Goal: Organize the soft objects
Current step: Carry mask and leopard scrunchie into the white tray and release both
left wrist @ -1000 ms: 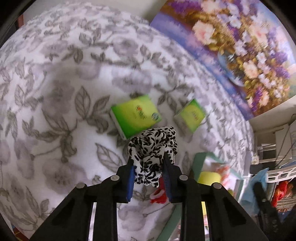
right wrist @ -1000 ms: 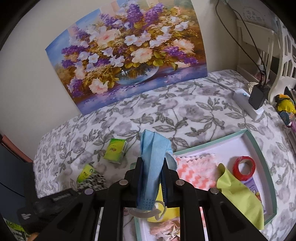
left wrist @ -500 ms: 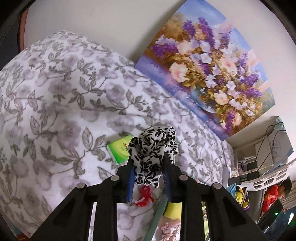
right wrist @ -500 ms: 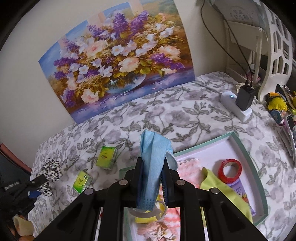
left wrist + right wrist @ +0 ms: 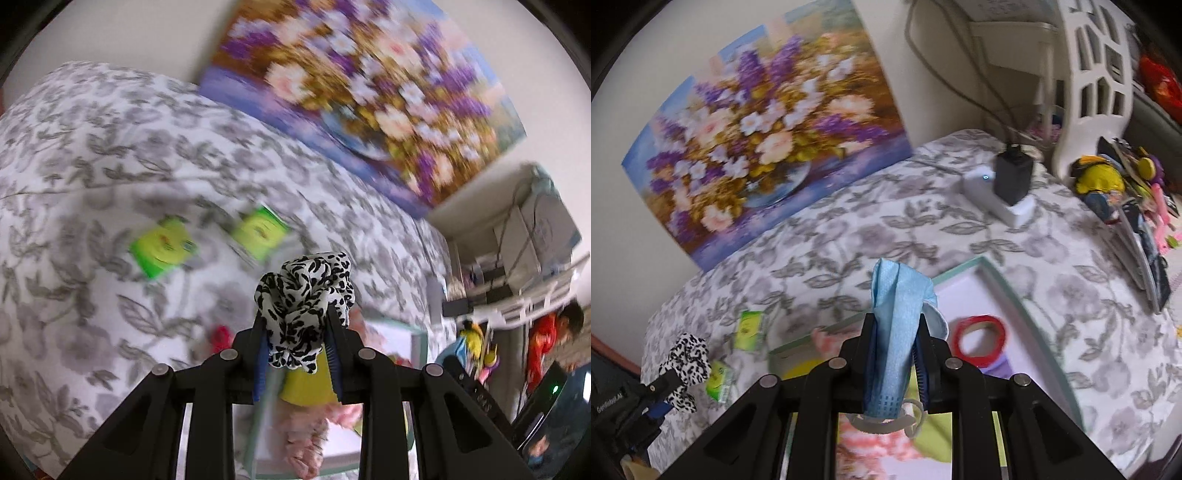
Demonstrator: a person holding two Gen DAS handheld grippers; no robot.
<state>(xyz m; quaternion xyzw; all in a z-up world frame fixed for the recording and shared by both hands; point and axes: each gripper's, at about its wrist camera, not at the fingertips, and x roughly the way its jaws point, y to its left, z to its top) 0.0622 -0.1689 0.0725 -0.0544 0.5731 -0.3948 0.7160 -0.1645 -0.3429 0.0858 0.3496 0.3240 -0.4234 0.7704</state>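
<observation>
Scrunchie: the black-and-white spotted scrunchie (image 5: 304, 295) was bunched between the jaws of the left gripper (image 5: 297, 354), carried in the air just short of the tray's near-left edge; its puff stood up past the fingertips
Left gripper: clamped on the scrunchie, pads pressed into the gathered cloth on both sides
Face mask: the blue face mask (image 5: 895, 325) was folded lengthwise and pinched upright in the right gripper (image 5: 895, 363), above the tray's near half; an ear loop hung loose under the jaws
Right gripper: closed on the mask, jaws narrow with the folded fabric between them
Handling: both look very light, soft and compressible; the scrunchie should spring back once let go, so a hold across its bunched middle seems best; the mask looks thin and floppy, likely to unfold or trail its loop, so a pinch over the folded body suits it better than the loop
Tray: the green-rimmed tray (image 5: 1039, 325) held a red tape ring (image 5: 979, 341), a yellow cloth and pink fabric; much of it was blurred
Tissue packs: two green tissue packs (image 5: 162, 251) lay on the floral bedspread (image 5: 92, 155) left of the tray
Beyond the tray: a flower painting (image 5: 757, 147) leaned on the wall behind it; a white power strip with a black plug sat past its far-right corner
</observation>
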